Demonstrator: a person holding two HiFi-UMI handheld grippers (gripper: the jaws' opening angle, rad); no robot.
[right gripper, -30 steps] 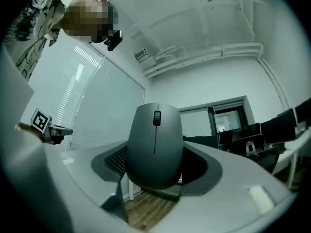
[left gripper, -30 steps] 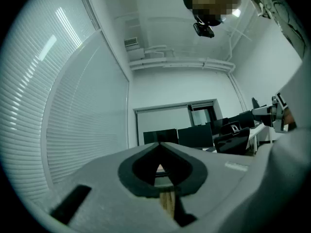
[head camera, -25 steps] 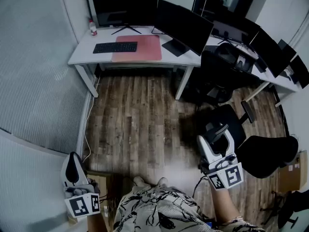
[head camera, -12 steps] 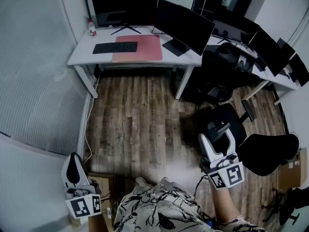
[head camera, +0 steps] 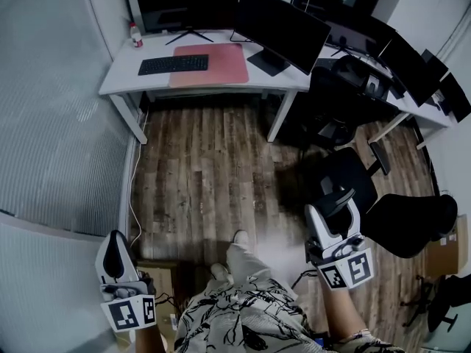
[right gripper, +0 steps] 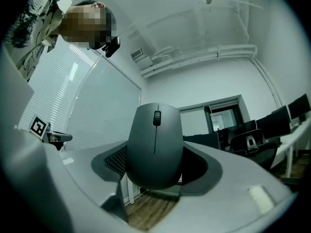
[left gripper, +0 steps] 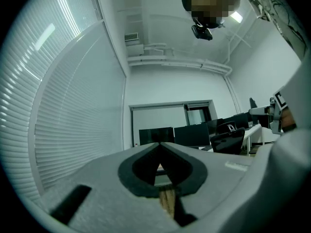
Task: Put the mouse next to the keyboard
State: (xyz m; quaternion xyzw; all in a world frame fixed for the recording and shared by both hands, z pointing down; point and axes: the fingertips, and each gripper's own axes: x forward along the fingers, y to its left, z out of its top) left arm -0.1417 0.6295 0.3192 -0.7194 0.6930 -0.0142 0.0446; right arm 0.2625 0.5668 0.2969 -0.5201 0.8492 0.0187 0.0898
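A dark grey mouse [right gripper: 154, 142] sits upright between the jaws of my right gripper [right gripper: 156, 165], which is shut on it. In the head view that gripper [head camera: 335, 206] hangs low on the right, over the wooden floor beside a black chair. The black keyboard [head camera: 173, 65] lies far ahead on the white desk [head camera: 118, 85], next to a pink mat [head camera: 208, 70]. My left gripper [head camera: 114, 254] is held low at the left, near the blinds. In its own view the left gripper [left gripper: 160, 147] has its tips together and holds nothing.
Several black monitors [head camera: 280, 24] stand along the desk. Black office chairs [head camera: 346, 175] crowd the right side, with another desk [head camera: 412, 120] behind them. Window blinds [head camera: 51, 123] line the left. A cardboard box [head camera: 163, 278] sits by my feet. Wooden floor [head camera: 206, 168] stretches to the desk.
The desk has shifted slightly up in the head view, and a leg has stepped forward on the floor. Both grippers keep their places and their states.
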